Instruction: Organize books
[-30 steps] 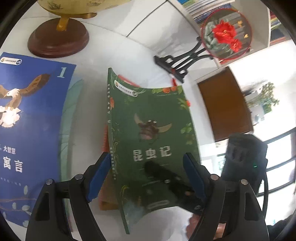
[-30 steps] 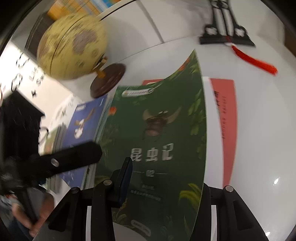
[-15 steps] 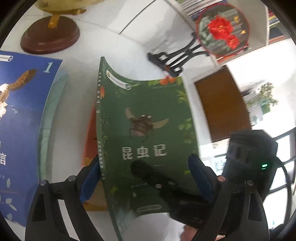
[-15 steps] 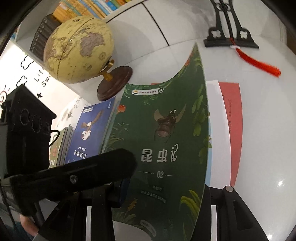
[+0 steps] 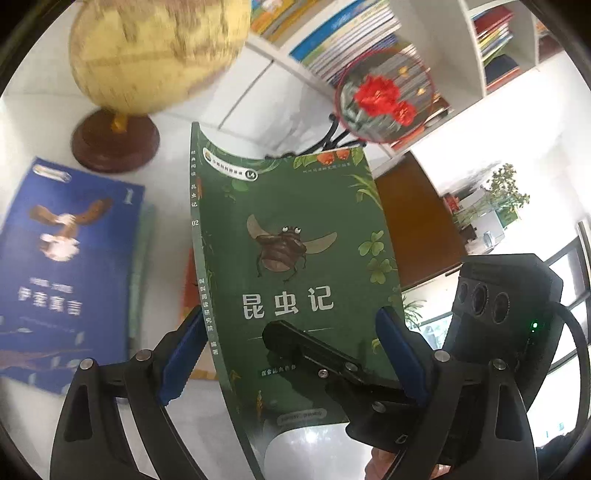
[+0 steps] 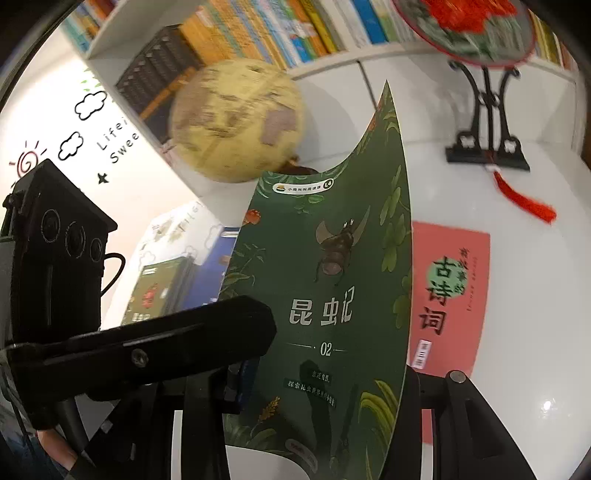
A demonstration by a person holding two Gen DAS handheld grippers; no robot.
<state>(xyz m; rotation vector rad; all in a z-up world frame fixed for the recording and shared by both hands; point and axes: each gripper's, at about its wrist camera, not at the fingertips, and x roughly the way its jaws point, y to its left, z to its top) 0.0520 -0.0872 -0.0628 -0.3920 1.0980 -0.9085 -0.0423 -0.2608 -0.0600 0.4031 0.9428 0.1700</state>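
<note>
A green book with a beetle on its cover point(image 5: 295, 266) is lifted off the white table and bent upward. My right gripper point(image 6: 325, 387) is shut on the green book's point(image 6: 332, 295) lower edge. My left gripper point(image 5: 288, 354) is open, its blue pads on either side of the book's spine and cover, and the right gripper's black finger point(image 5: 306, 347) lies across the cover between them. A blue book with an eagle point(image 5: 66, 266) lies at left on a teal one. A pink book point(image 6: 450, 295) lies on the table under the green one.
A yellow globe point(image 5: 155, 51) on a brown base stands at the back left. A round red-flower fan on a black stand point(image 6: 484, 122) with a red tassel stands at the back right. Bookshelves point(image 6: 258, 33) full of books line the wall behind. More books point(image 6: 162, 291) lie at far left.
The green book has been raised and tilted up off the pink book. Both grippers have risen with it, bringing the globe and shelves into view.
</note>
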